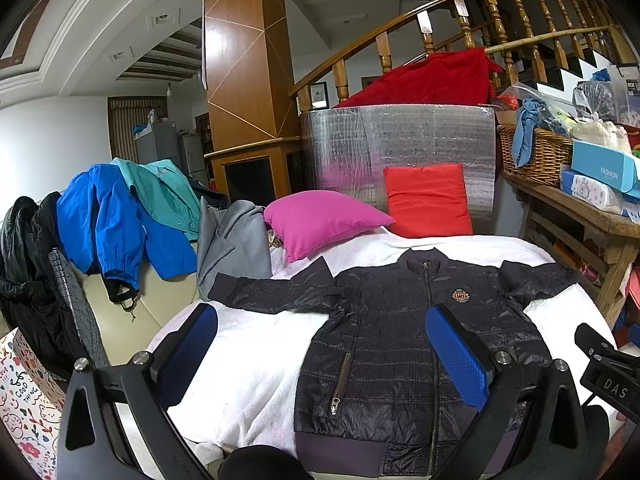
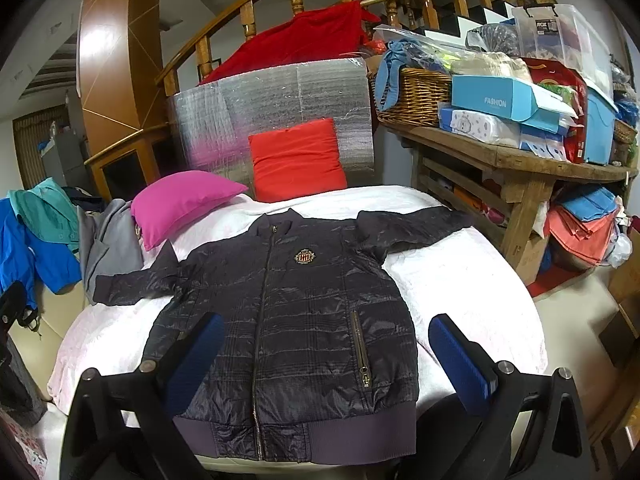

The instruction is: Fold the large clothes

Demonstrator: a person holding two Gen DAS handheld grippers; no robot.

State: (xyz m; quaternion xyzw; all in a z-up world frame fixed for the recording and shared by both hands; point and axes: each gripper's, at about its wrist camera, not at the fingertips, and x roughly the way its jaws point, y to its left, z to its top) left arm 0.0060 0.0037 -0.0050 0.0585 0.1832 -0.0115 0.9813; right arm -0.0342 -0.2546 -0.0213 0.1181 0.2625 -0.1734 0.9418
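Observation:
A dark quilted zip jacket (image 1: 384, 344) lies flat, front up, sleeves spread, on a white blanket (image 1: 248, 372); it also shows in the right wrist view (image 2: 296, 328). My left gripper (image 1: 320, 356) is open and empty, hovering above the jacket's near hem on its left half. My right gripper (image 2: 326, 360) is open and empty above the hem on the right half. Part of the right gripper (image 1: 608, 372) shows at the right edge of the left wrist view.
A magenta pillow (image 1: 320, 220) and a red pillow (image 1: 428, 200) lie at the far end. Blue, teal and grey clothes (image 1: 132, 220) are heaped on the left. A wooden bench (image 2: 516, 160) with boxes and a wicker basket (image 2: 416, 96) stands on the right.

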